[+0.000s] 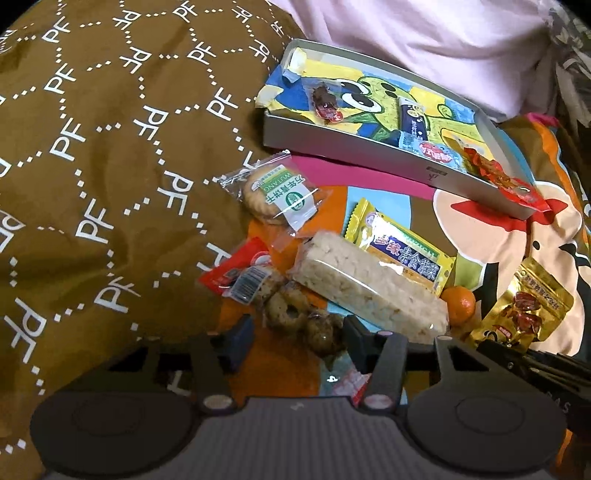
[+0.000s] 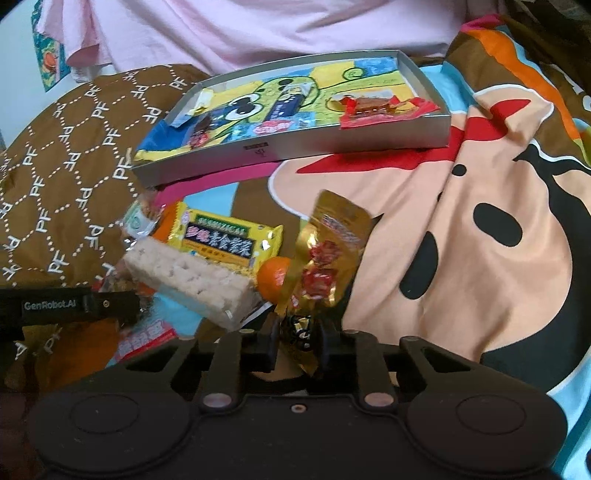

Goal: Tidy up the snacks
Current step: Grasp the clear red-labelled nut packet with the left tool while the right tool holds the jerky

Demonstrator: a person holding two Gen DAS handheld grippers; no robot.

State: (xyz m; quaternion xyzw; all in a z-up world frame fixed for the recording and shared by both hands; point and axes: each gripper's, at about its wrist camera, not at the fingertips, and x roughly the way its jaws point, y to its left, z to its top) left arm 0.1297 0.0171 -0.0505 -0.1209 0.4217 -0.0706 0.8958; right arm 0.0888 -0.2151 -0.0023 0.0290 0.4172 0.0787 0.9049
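Note:
A grey tray lined with a cartoon picture holds a few wrapped snacks; it also shows in the right wrist view. Loose snacks lie in front of it on the bed: a round biscuit pack, a yellow packet, a rice bar, a small orange and ring cookies. My left gripper is open, with the ring cookies between its fingers. My right gripper is shut on the bottom of a gold snack pouch, which stands upright beside the orange.
A brown "PF" patterned quilt rises on the left. A cartoon bedspread covers the right. Pink fabric lies behind the tray. A red packet lies by the cookies. The left gripper's body shows at left.

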